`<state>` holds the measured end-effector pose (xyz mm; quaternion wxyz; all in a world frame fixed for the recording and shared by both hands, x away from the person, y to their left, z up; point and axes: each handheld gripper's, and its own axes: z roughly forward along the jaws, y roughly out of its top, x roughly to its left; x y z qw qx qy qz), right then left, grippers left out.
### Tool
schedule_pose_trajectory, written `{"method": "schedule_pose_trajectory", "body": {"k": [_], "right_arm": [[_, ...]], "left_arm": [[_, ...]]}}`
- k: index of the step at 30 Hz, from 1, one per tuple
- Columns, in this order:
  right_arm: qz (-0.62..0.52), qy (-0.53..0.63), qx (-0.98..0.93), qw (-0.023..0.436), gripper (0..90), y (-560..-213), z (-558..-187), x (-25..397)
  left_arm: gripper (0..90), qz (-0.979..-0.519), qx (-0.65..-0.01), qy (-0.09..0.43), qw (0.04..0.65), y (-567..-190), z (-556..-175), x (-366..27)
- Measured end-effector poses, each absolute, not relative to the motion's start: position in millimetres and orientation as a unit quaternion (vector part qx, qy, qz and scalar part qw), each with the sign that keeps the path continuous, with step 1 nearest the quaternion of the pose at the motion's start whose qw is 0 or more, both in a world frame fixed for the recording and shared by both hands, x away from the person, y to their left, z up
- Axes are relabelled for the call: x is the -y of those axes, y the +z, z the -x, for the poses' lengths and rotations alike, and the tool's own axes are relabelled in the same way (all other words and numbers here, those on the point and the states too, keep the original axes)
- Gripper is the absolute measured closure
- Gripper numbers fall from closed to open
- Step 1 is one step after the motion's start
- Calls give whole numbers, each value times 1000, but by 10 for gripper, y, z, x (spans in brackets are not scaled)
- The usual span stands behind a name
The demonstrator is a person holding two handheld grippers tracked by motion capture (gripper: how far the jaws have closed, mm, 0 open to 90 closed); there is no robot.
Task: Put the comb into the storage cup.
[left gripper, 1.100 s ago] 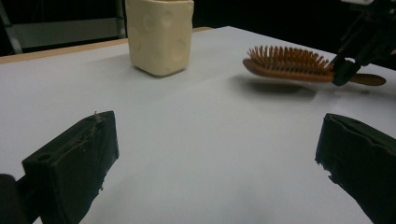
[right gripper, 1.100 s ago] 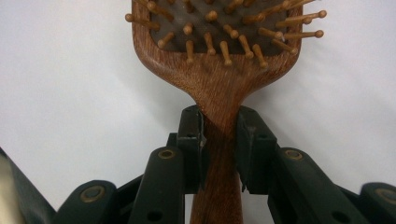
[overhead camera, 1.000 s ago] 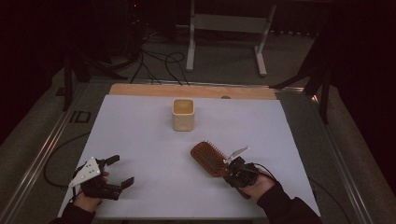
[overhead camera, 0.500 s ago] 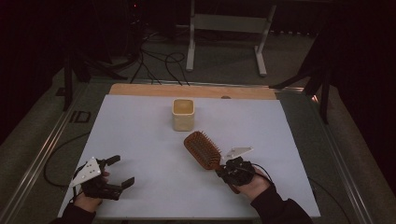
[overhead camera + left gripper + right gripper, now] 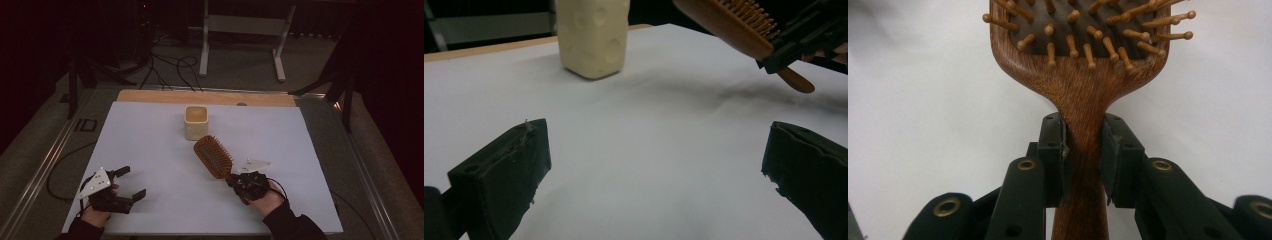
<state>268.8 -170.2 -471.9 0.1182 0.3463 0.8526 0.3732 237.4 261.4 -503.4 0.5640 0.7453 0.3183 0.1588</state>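
A wooden hairbrush (image 5: 214,156) with wooden bristles is held off the white table, its head pointing toward the far left. My right gripper (image 5: 239,181) is shut on the brush handle (image 5: 1083,150), both pads pressing its neck. The brush head (image 5: 729,22) hangs in the air at the upper right of the left gripper view. A cream square cup (image 5: 196,122) stands upright just beyond the brush head, also seen as the cream cup (image 5: 593,35). My left gripper (image 5: 131,183) rests at the near left of the table, open, with nothing between its jaws.
The white table sheet (image 5: 150,150) ends at a wooden strip (image 5: 205,96) along the far edge. Metal rails (image 5: 45,165) run along both sides. Cables and a white stand (image 5: 240,30) lie on the floor beyond.
My right gripper has carried the brush up and to the left, bringing its head closer to the cream cup. The left gripper has stayed where it was.
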Motion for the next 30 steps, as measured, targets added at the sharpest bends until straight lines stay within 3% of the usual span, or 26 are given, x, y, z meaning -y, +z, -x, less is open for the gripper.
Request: {"method": "schedule_pose_trajectory", "body": {"k": [23, 30], "right_arm": [[-330, 419, -828, 173, 734, -4600, -2548, 1701], [-333, 421, -822, 190, 734, -4572, -2522, 1706]], "left_arm": [[0, -742, -349, 84, 566, -4168, -2611, -2052], [0, -735, -350, 33, 580, -3972, -2735, -1804]]}}
